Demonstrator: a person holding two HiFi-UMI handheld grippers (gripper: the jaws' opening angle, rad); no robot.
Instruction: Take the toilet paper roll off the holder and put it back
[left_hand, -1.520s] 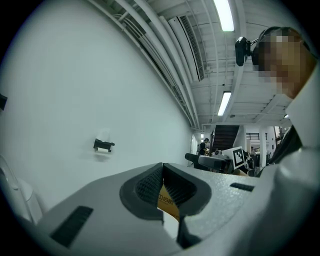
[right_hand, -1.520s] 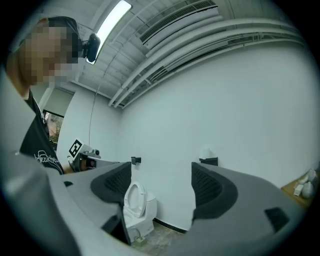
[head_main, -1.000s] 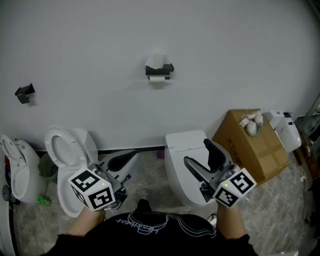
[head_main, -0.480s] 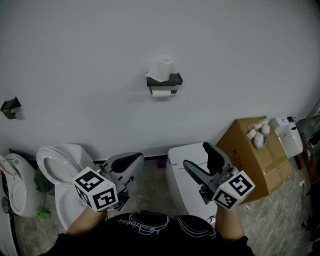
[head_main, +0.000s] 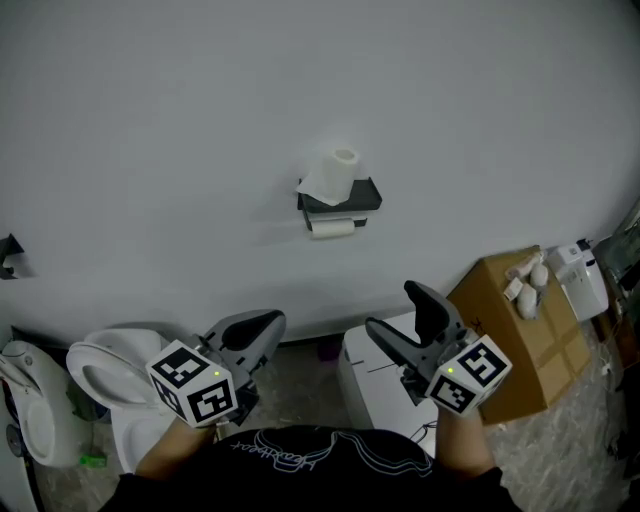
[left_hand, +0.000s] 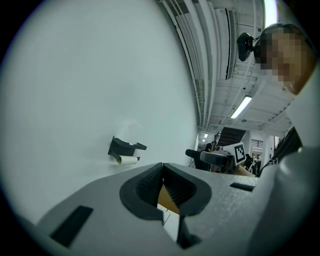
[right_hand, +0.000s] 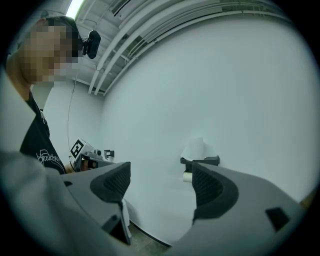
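Two tools are held low in front of the person, one in each hand. Left tool (left_hand: 163, 175) has its jaws pressed together with nothing between them. Right tool (right_hand: 161, 184) has its jaws spread wide, empty, and looks toward the holder from well away.

One white wall (head_main: 200, 120) fills most of the head view. Along its foot, on a marbled grey floor (head_main: 300, 372), stand three white toilets: one at the far left edge (head_main: 25, 410), one with an oval seat beside it (head_main: 105, 365), and one in the middle under the right tool (head_main: 375, 375). One brown cardboard box (head_main: 510, 350) sits to the right of the middle toilet, with two pale lumps (head_main: 530, 283) on its top and one white device (head_main: 585, 278) just beyond it.

One black holder (head_main: 350, 198) is fixed to the wall, above and between the two tools. There are two rolls at it. The toilet paper roll (head_main: 338, 173) stands upright on the holder's top, a loose sheet hanging at its left. A smaller roll (head_main: 332, 228) lies sideways just under the holder. One small black bracket (head_main: 8, 255) shows on the wall at the left edge.
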